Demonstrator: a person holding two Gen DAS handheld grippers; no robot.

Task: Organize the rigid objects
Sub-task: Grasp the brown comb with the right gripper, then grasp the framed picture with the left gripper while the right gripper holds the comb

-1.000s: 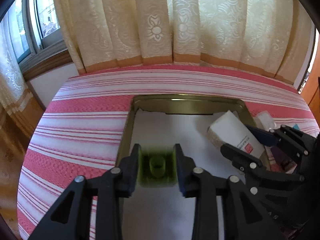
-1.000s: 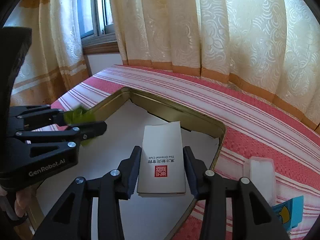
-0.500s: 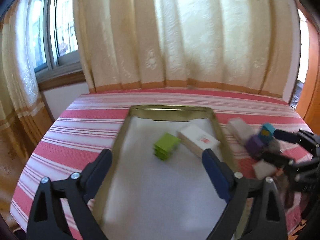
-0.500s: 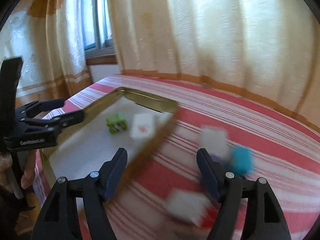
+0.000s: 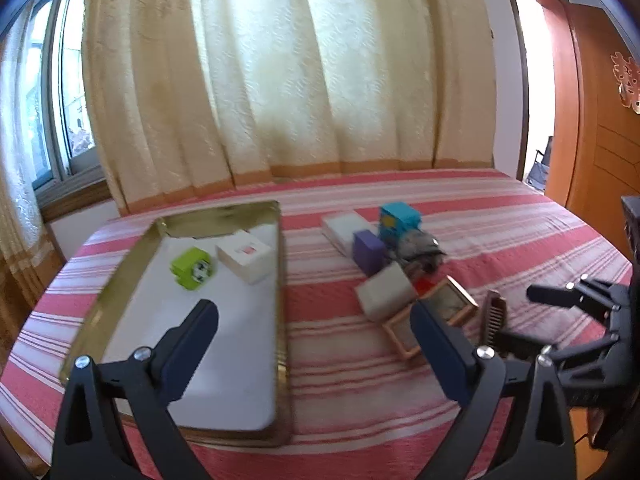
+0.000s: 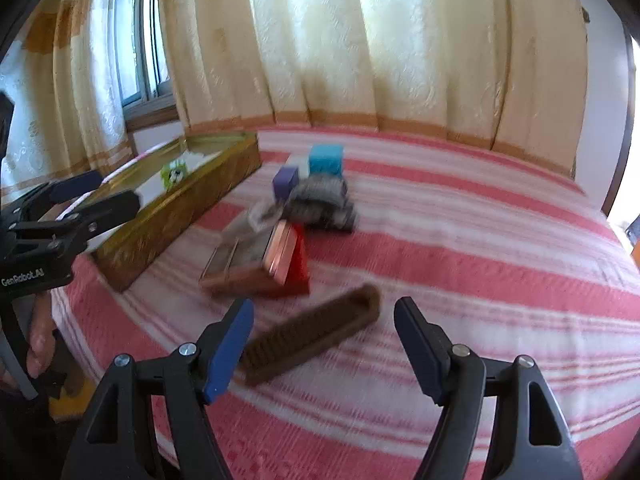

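A bed with a red-and-white striped cover (image 5: 400,364) carries everything here. Ahead and to the left of the left gripper (image 5: 314,344) lies a shallow gold metal tray with a white floor (image 5: 280,320); its right rim runs up between that gripper's jaws. In the tray's far part, beyond the left jaw, sit a lime-green block (image 5: 191,268) and, just right of it, a white flat box with a red mark (image 5: 247,255). The left gripper's jaws are opening wide, with nothing gripped.

Ahead of the right jaw a loose cluster rests on the cover: a white box (image 5: 346,230), a teal cube (image 5: 399,222), a purple cube (image 5: 369,252), a grey fuzzy bundle (image 6: 322,200), a pale flat box (image 5: 386,292), a wooden-framed tile (image 5: 434,320) and a red piece (image 6: 299,260).

The right gripper (image 6: 324,344) has its jaws parted and empty; a dark brown comb (image 6: 310,334) lies between them on the cover, untouched, tilted toward the left jaw.
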